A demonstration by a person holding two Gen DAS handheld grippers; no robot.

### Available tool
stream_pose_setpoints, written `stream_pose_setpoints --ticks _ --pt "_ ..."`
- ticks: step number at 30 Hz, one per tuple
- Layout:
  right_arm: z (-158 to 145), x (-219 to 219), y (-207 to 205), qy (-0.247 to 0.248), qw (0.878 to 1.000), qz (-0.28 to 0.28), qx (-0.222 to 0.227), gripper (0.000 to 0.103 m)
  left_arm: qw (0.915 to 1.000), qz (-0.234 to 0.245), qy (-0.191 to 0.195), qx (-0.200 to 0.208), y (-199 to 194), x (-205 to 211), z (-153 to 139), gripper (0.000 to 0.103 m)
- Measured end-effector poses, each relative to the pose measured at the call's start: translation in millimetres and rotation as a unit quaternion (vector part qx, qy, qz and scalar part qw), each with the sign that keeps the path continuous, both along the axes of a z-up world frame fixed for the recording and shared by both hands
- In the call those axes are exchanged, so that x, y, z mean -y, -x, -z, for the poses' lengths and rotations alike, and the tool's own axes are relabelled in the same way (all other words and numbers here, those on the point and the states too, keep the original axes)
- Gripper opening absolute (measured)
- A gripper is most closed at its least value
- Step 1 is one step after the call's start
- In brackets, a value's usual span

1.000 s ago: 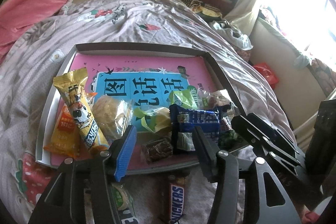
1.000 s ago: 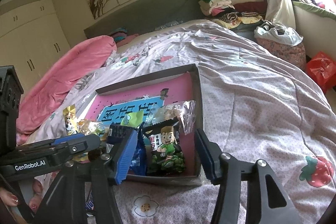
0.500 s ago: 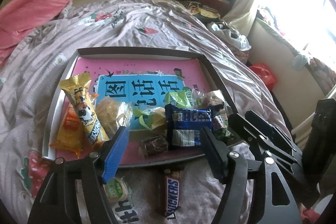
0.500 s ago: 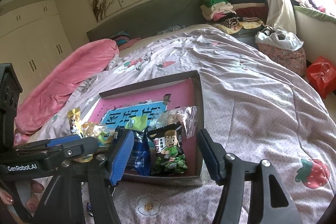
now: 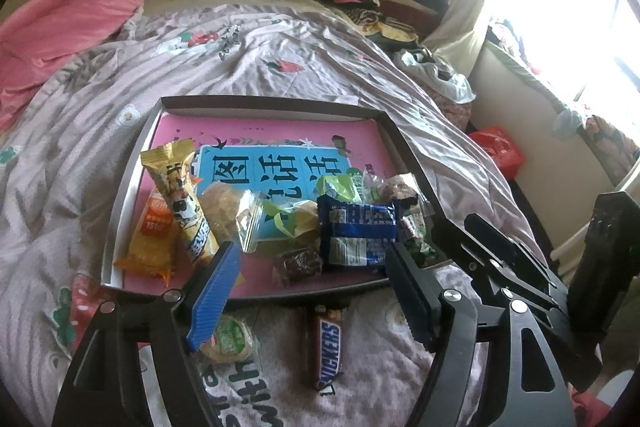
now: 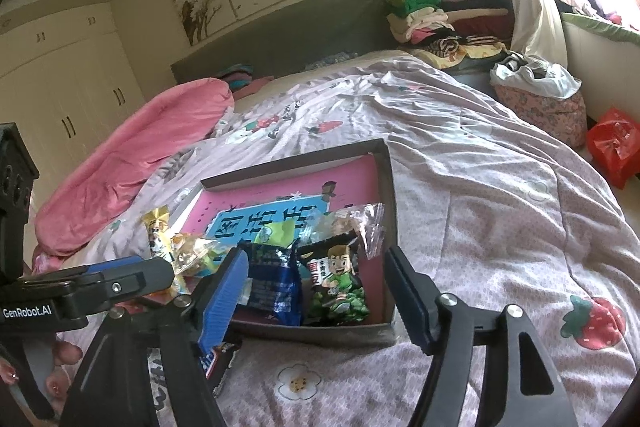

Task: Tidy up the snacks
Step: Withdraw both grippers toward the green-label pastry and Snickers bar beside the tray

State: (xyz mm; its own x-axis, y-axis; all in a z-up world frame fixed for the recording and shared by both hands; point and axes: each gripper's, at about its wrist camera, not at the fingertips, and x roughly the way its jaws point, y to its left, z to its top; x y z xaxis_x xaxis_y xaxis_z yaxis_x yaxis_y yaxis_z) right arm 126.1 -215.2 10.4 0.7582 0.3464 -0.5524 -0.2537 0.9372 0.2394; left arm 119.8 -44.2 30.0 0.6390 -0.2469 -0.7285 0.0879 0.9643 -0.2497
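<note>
Compared with one second earlier: jaws of left gripper and right gripper have just been opening, now spread wide, nothing between the pads. Left wrist view drawn back from the tray, exposing more bedspread at the tray's near edge.

Snack condition:
- Tray: shallow, dark-rimmed, pink printed floor, lying flat on bedspread.
- Near left corner of tray: orange packet, with yellow wrapped bar lying partly across it.
- Near edge, centre: small brown wrapped piece; clear bag of pale snack beside yellow bar.
- Near right corner: blue packet, green cartoon packet beside it.
- Outside tray, on bedspread just below near edge: Snickers bar and round green-labelled snack.

Pose: both grippers angled downward toward tray's near edge, left gripper over the two loose items, right gripper at near right corner. Neither gripper touching any snack.
</note>
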Motion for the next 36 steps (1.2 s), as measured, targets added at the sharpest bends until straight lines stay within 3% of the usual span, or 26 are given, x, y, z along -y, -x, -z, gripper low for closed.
stream_pose_setpoints --ticks 17,36 --pt "-2.6 -12.6 13.2 0.013 1.000 -0.017 0.002 0.071 0.9995 -0.031 0.003 0.007 21.8 -36.8 -9.9 0.077" --pt "3.5 -39.4 26.6 0.037 0.998 -0.051 -0.012 0.071 0.9973 -0.071 -0.002 -0.015 36.6 -81.8 6.4 0.077"
